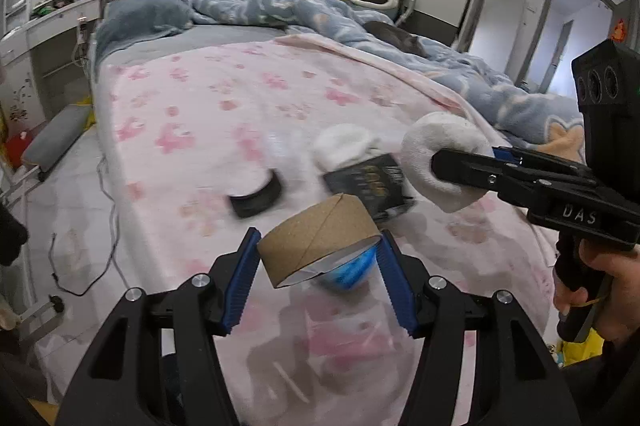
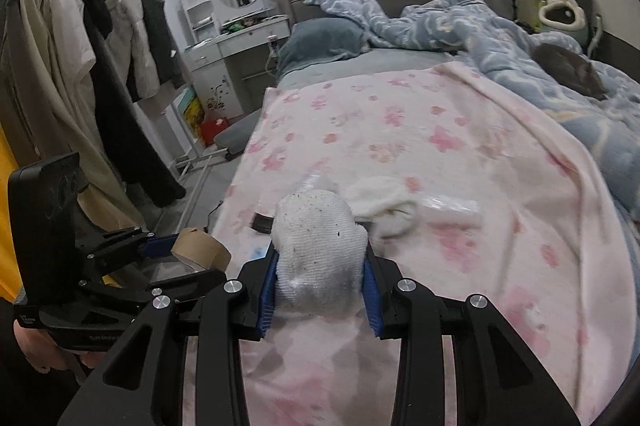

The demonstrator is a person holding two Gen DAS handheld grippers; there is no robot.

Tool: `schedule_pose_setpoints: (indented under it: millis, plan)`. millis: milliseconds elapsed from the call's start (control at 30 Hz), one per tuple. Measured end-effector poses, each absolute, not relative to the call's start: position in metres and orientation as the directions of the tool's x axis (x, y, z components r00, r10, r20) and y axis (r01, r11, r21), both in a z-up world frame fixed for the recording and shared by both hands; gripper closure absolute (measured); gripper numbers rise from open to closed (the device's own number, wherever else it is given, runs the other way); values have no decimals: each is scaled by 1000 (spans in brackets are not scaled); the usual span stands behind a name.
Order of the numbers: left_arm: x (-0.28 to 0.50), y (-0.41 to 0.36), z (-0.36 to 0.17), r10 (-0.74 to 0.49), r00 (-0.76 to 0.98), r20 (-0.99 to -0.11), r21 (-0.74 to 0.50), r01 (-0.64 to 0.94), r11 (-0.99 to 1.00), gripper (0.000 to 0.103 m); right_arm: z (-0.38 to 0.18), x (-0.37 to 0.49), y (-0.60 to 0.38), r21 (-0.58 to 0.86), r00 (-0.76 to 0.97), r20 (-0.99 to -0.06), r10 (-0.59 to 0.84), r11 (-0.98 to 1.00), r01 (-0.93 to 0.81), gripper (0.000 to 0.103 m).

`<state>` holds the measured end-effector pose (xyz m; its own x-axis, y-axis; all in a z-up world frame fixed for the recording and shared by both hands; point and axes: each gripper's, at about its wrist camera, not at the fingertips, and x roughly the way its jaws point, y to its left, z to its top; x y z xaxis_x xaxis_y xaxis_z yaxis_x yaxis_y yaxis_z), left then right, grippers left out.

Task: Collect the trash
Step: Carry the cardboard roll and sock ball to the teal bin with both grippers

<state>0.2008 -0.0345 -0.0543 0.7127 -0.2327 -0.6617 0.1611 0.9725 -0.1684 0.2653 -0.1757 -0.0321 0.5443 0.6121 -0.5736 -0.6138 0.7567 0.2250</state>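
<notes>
My left gripper [image 1: 318,254] is shut on a brown cardboard tape roll [image 1: 316,238] with a blue and clear wrapper [image 1: 348,272] hanging under it, held above the pink blanket [image 1: 208,113]. My right gripper [image 2: 320,266] is shut on a white sock [image 2: 318,246] speckled with dark bits. That sock [image 1: 440,153] also shows at the right of the left wrist view. On the blanket lie a second white sock [image 1: 346,143], a black packet with gold print [image 1: 370,183], a black round lid [image 1: 258,199] and a clear plastic wrapper [image 2: 450,205].
The bed carries a blue crumpled quilt [image 1: 360,21] and a grey pillow [image 1: 144,13]. A dark cat-like shape [image 2: 568,67] rests on the quilt. Clothes hang on a rack [image 2: 92,65] at the left. A cable [image 1: 108,226] trails on the floor beside a grey bench [image 1: 56,137].
</notes>
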Motion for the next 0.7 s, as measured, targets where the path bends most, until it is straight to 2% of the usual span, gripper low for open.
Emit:
schedule_pose_setpoints:
  millis: [233,700]
  plan:
    - [190,11,-62,-178,705,-686,-146,106,984,41,-29,265,-123,220,505,-575,644,716,-663,66]
    - [174,98,-115,-79,555,-828,-117,-34,992,41,-37,253,-8,218,364,-626,690,602,-768,66]
